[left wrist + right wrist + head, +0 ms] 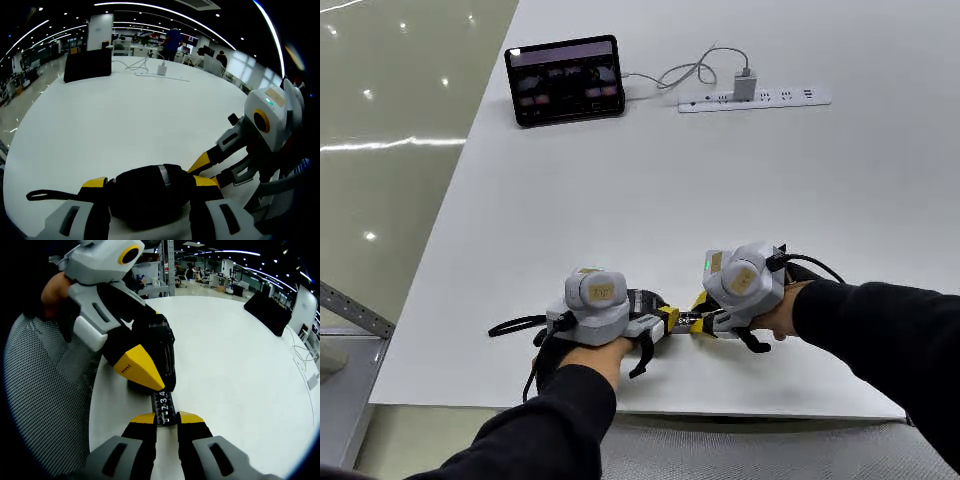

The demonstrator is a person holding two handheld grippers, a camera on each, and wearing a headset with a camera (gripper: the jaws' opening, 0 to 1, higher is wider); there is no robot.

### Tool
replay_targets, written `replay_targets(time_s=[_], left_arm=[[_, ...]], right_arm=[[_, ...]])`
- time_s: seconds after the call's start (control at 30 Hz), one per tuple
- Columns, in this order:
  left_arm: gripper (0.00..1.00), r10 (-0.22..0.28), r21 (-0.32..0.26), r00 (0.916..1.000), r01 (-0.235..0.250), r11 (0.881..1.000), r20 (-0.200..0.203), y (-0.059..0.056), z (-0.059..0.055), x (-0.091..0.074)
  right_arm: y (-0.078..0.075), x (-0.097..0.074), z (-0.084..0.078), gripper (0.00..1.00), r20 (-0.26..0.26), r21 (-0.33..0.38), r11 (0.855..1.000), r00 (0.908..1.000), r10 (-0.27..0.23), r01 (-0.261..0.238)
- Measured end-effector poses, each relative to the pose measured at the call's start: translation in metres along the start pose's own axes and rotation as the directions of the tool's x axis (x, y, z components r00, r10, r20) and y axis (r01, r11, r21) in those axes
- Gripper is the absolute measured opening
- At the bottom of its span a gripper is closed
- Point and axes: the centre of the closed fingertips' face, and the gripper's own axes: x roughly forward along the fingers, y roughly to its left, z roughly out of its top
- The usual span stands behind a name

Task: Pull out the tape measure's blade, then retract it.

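Observation:
A black tape measure [150, 195] sits between the yellow-tipped jaws of my left gripper [150, 182], which is shut on its case. Its black wrist strap [50, 195] trails to the left on the white table [720, 180]. A short length of numbered blade [163, 407] runs out of the case [164, 357], and my right gripper [164, 418] is shut on the blade's end. In the head view the left gripper [667, 318] and the right gripper [698, 324] stand tip to tip near the table's front edge, with the case [648, 302] low on the table.
A dark tablet [565, 78] stands at the far side of the table, with a white power strip [755, 98], a charger and a cable beside it. The table's front edge lies just behind the hands. A mesh chair [45, 405] is close by.

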Motion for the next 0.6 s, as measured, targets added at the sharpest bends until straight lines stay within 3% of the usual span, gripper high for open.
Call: replay_targets(time_s=[0.6], left_arm=[[0.60, -0.007, -0.010, 1.0000, 0.007, 1.000, 0.001, 0.0003, 0.0004, -0.0002]], right_arm=[[-0.0010, 0.0064, 0.0076, 0.11, 0.024, 0.002, 1.000, 0.9997, -0.003, 0.003]])
